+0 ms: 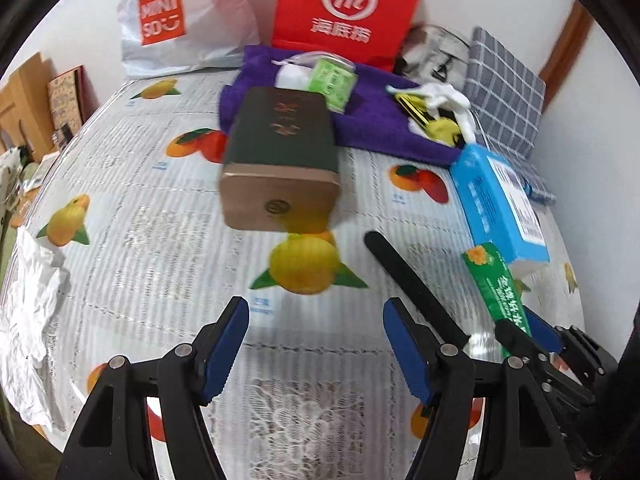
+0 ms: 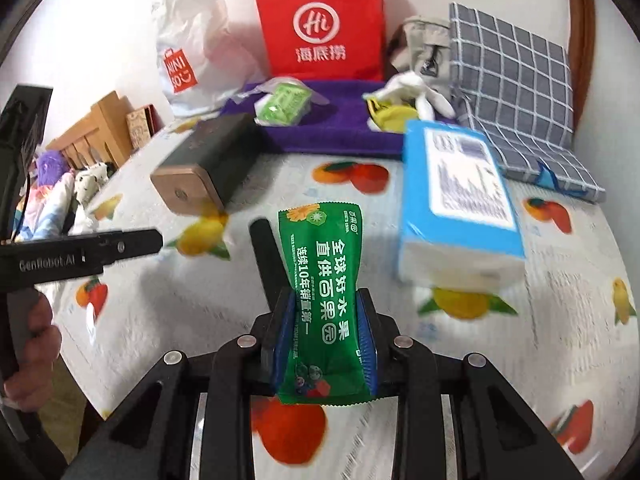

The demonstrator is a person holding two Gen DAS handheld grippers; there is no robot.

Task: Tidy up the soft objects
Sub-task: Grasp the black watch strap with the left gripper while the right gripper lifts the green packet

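My right gripper (image 2: 326, 332) is shut on a green snack packet (image 2: 324, 292) and holds it above the fruit-print tablecloth (image 2: 168, 312). The packet (image 1: 494, 284) and right gripper also show at the right of the left wrist view. My left gripper (image 1: 316, 320) is open and empty over the cloth, short of a dark green tin box (image 1: 280, 152). A blue tissue pack (image 2: 456, 204) lies to the right. A purple towel (image 2: 332, 128) at the back carries a light green packet (image 2: 284, 104) and a white and yellow soft item (image 2: 400, 104).
A red paper bag (image 2: 320, 24) and a white Miniso plastic bag (image 2: 192, 44) stand against the back wall. A grey checked cushion (image 2: 516, 92) lies back right. Crumpled white plastic (image 1: 28, 320) hangs at the table's left edge. Wooden furniture and soft toys (image 2: 88, 176) lie beyond the left edge.
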